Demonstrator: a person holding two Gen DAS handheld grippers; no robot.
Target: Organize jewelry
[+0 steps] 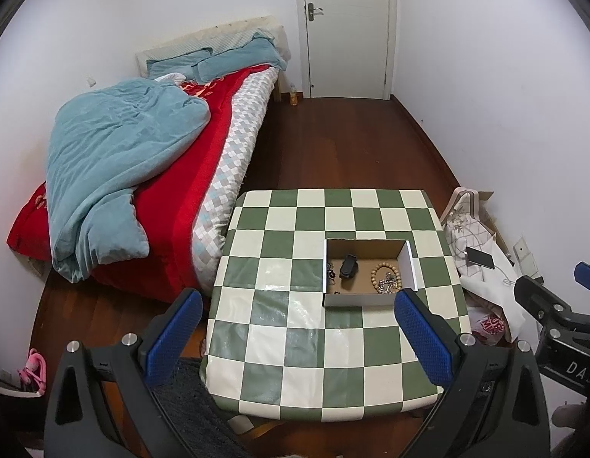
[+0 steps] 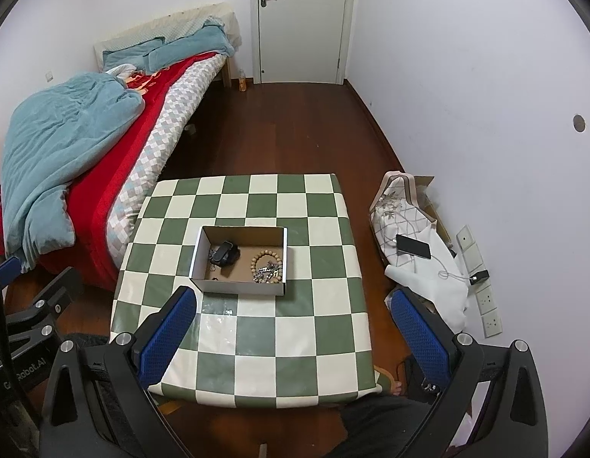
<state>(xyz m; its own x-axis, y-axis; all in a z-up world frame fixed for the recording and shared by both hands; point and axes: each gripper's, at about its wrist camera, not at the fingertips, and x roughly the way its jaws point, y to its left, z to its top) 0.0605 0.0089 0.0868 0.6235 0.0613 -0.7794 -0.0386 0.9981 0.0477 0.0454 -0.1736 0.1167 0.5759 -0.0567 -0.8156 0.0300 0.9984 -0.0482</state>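
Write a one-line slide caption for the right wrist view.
Open right tongs hover above a checkered table where a cardboard box holds a bead bracelet, chains and a black item.

One box (image 2: 239, 286), one bead bracelet (image 2: 267, 260), one table (image 2: 295, 328), one phone (image 2: 413, 246), two grippers

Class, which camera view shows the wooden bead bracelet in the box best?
The right wrist view: the bead bracelet lies unobstructed in the box. In the left wrist view the bracelet sits nearer the left gripper's fingertip, partly under silver chains.
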